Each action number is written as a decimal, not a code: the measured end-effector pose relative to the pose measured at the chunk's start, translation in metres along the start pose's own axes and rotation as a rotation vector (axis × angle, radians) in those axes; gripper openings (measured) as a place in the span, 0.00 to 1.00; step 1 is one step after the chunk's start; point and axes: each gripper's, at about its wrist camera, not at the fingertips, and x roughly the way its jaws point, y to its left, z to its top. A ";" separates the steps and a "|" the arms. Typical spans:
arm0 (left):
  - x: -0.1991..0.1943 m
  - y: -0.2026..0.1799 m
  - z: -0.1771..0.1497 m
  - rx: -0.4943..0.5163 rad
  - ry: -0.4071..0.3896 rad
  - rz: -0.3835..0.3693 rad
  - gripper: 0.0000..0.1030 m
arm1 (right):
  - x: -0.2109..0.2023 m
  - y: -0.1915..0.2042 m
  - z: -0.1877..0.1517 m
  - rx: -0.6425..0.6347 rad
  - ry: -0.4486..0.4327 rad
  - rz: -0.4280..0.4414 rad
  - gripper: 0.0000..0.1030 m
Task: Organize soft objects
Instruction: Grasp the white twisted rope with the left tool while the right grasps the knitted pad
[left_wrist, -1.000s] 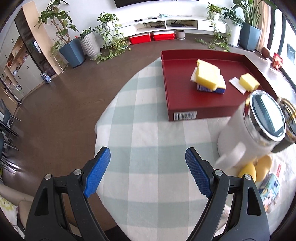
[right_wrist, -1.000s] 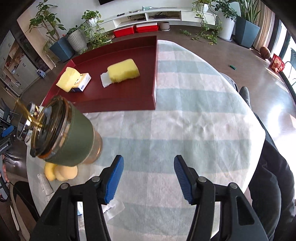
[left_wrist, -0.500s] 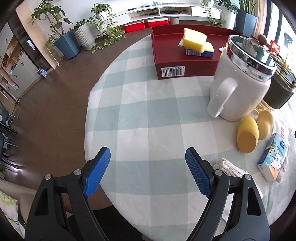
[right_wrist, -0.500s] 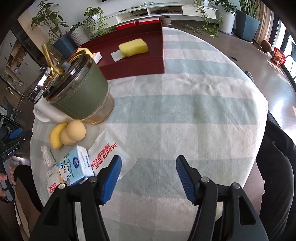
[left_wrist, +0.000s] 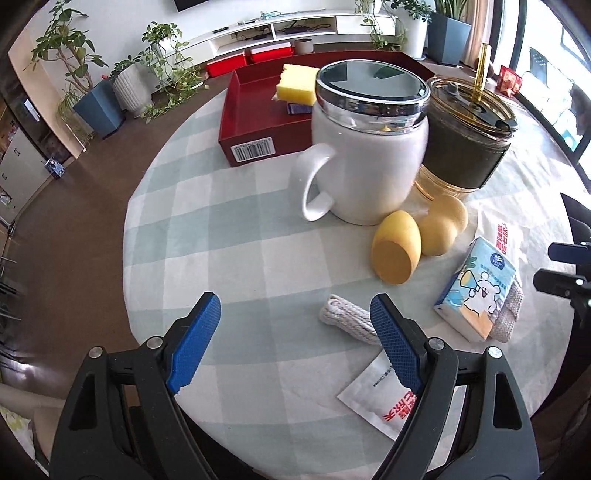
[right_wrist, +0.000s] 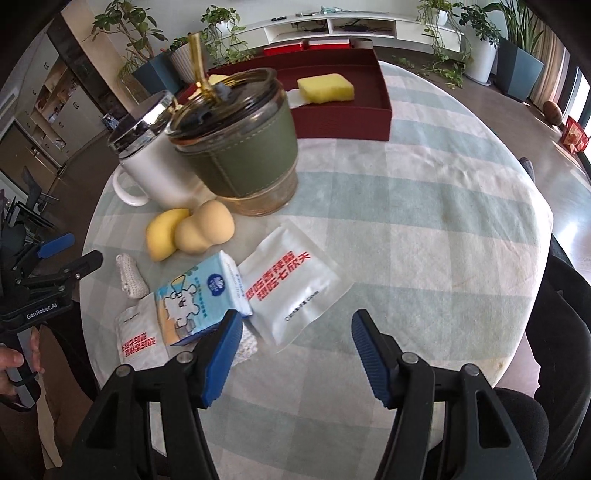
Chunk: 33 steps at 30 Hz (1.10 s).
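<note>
Left wrist view, tongs: the left gripper (left_wrist: 291, 325) stands wide with nothing between its ribbed blue pads, over bare checked cloth.
Left wrist view, only here: a barcode label (left_wrist: 253, 149) on the near wall of the dark red tray (left_wrist: 258, 122); a flat cut face on the yellow egg-shaped sponge (left_wrist: 396, 252).
Left wrist view, textures: a woven white cloth roll (left_wrist: 345, 322) lies just beside the right pad; a glossy white mug (left_wrist: 364, 155) with a chrome-rimmed lid stands far of it.
Right wrist view, tongs: the right gripper (right_wrist: 295, 354) has just been opening; its jaws are moderately wide and hold nothing.
Right wrist view, only here: a second yellow block sponge (right_wrist: 325, 87) in the tray's right part; a crinkly white snack packet (right_wrist: 293, 291) seen whole.
Right wrist view, soft objects: a blue tissue pack (right_wrist: 199, 299) lies just left of the packet, near the left pad; a tan gourd-shaped sponge (right_wrist: 205, 228) touches the yellow one.
Right wrist view, materials: a glass tumbler (right_wrist: 243, 147) wears a stitched green sleeve.
</note>
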 end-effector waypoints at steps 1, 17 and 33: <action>0.002 -0.004 0.000 0.002 0.008 -0.004 0.81 | 0.001 0.005 -0.002 -0.010 0.004 0.005 0.63; 0.034 -0.032 -0.002 0.001 0.078 -0.052 0.81 | 0.033 0.046 -0.025 -0.019 0.067 0.021 0.63; 0.058 -0.024 -0.004 -0.070 0.106 -0.103 0.82 | 0.047 0.067 -0.018 -0.062 0.030 -0.051 0.62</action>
